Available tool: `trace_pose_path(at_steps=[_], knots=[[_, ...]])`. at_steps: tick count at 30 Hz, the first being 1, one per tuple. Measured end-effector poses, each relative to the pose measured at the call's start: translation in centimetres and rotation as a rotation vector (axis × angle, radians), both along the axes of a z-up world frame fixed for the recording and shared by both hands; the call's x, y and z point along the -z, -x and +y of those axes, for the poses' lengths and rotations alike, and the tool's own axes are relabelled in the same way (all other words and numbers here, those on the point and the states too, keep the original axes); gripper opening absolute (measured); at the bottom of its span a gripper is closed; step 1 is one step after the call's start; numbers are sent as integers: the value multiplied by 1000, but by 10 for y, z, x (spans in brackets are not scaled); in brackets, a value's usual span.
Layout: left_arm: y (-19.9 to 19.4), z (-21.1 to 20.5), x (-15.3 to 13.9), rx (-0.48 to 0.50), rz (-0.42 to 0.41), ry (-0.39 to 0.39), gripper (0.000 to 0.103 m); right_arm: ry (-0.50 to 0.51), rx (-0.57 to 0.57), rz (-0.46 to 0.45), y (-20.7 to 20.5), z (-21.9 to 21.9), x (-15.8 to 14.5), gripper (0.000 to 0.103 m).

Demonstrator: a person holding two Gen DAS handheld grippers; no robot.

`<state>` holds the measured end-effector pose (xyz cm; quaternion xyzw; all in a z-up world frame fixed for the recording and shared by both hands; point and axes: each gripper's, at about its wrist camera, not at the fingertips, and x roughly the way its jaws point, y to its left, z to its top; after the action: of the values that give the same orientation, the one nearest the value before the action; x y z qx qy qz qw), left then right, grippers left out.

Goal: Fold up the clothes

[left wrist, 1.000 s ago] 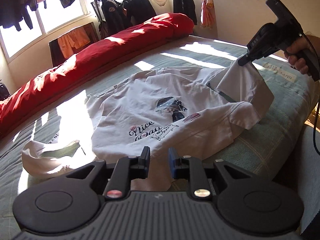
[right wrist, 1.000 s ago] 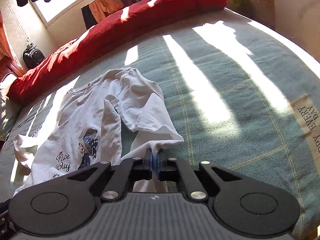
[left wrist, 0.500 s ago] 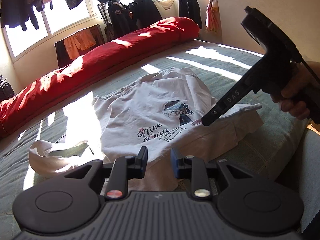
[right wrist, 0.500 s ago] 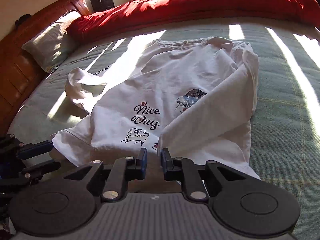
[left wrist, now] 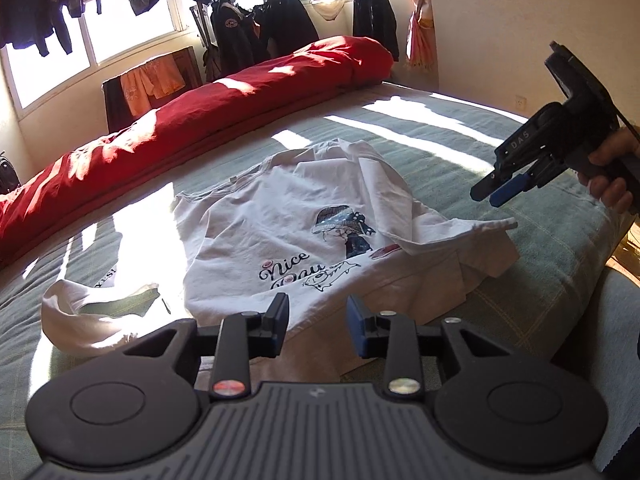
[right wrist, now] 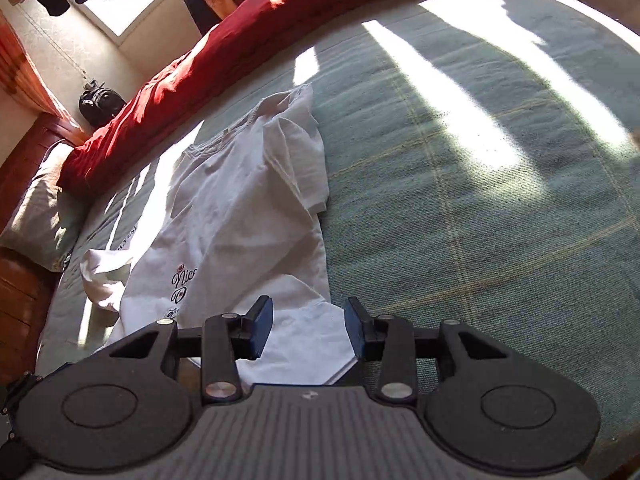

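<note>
White shirt [left wrist: 280, 236] flat on bed [right wrist: 480, 200], one side folded in. Soft, light, limp; best pinched at hem or sleeve. Left gripper [left wrist: 318, 326] and right gripper [right wrist: 306, 328] opening, empty.

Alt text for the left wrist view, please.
A white printed T-shirt lies on a green bedspread, one sleeve folded over its front. The left claw is opening just above its hem; the right claw, empty, hovers at the right.
</note>
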<state>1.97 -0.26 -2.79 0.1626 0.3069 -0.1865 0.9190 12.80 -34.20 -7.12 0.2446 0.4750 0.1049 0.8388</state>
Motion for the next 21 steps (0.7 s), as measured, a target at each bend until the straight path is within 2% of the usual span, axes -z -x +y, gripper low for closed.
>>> trace_pose_path(at_steps=[6,9,11,12,14,17,21], knots=[[-1,-2,0,-2,10,-3,34,12,41,125,1,20,34,46],[0,-4,0,1,10,-17,34,-1,77,135,4,20,36,45],[1,-4,-1,3,3,-15,34,23,108,131,7,16,30,46],[2,-4,-1,5,2,-12,34,16,121,129,9,13,27,53],[2,-4,-1,5,2,-12,35,-54,147,145,12,4,29,58],[2,-5,0,0,2,-14,35,-122,175,182,12,1,42,58],[2,-6,-1,5,1,-14,35,-198,217,144,1,3,53,59]])
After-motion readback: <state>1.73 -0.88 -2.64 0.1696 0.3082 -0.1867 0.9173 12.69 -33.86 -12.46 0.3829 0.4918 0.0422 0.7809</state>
